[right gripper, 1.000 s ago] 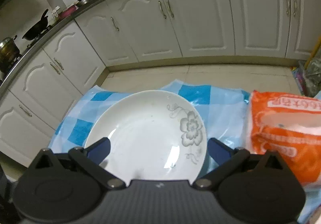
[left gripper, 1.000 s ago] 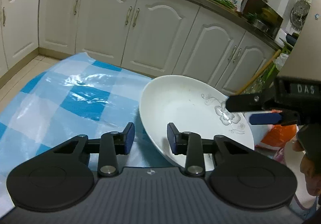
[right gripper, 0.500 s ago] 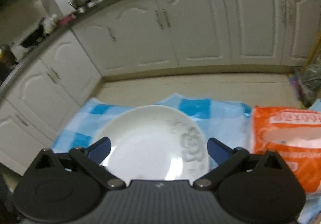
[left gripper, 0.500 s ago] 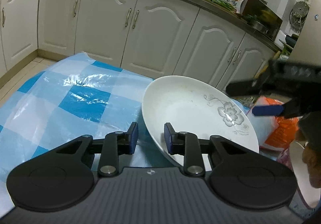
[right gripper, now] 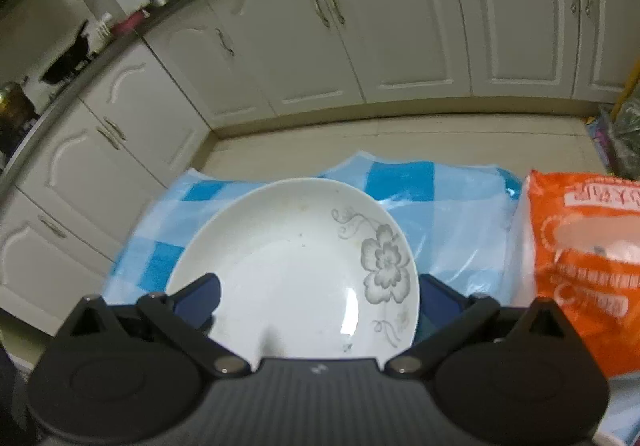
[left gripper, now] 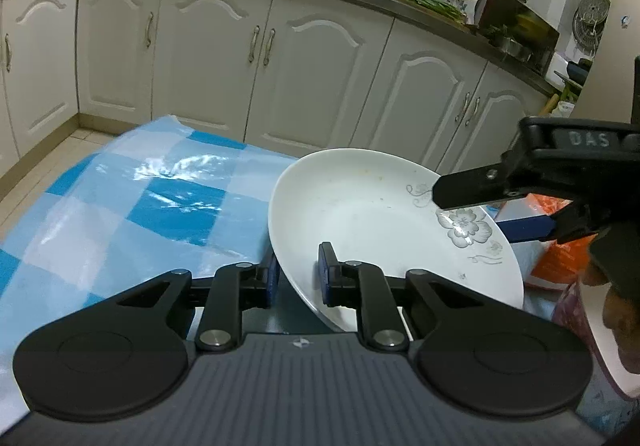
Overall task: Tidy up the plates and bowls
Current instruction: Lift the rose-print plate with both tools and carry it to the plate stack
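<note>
While tilted, plate (left gripper: 372, 214) rim clamped in left gripper (left gripper: 298, 278) (blue-checked cloth (left gripper: 120, 198) below)

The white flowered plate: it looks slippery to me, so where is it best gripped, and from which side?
Grip the white plate by its thin rim, coming edge-on from the near side, one finger above and one below. It sits tilted over the blue checked cloth, exposing the rim; the left gripper already pinches it there.
</note>
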Action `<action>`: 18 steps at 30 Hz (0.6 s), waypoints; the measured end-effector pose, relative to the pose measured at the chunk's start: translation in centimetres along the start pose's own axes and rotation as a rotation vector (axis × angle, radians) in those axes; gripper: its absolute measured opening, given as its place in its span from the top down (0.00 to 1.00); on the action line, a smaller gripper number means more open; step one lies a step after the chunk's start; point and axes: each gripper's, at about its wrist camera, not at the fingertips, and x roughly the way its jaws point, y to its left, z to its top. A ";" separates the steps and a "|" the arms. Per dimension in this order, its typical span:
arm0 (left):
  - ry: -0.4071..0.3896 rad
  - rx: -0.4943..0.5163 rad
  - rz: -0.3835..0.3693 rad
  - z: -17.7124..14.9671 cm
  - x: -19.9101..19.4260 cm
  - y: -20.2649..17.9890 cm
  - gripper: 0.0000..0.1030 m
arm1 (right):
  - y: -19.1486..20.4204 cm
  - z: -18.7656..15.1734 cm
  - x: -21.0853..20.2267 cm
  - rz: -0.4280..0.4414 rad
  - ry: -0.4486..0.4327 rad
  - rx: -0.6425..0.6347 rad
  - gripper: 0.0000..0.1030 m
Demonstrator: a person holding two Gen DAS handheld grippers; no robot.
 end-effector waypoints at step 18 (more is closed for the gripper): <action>-0.088 -0.021 0.013 -1.5 -9.2 0.6 0.83 | 2.9 -5.8 -5.6 0.160 -0.017 0.054 0.00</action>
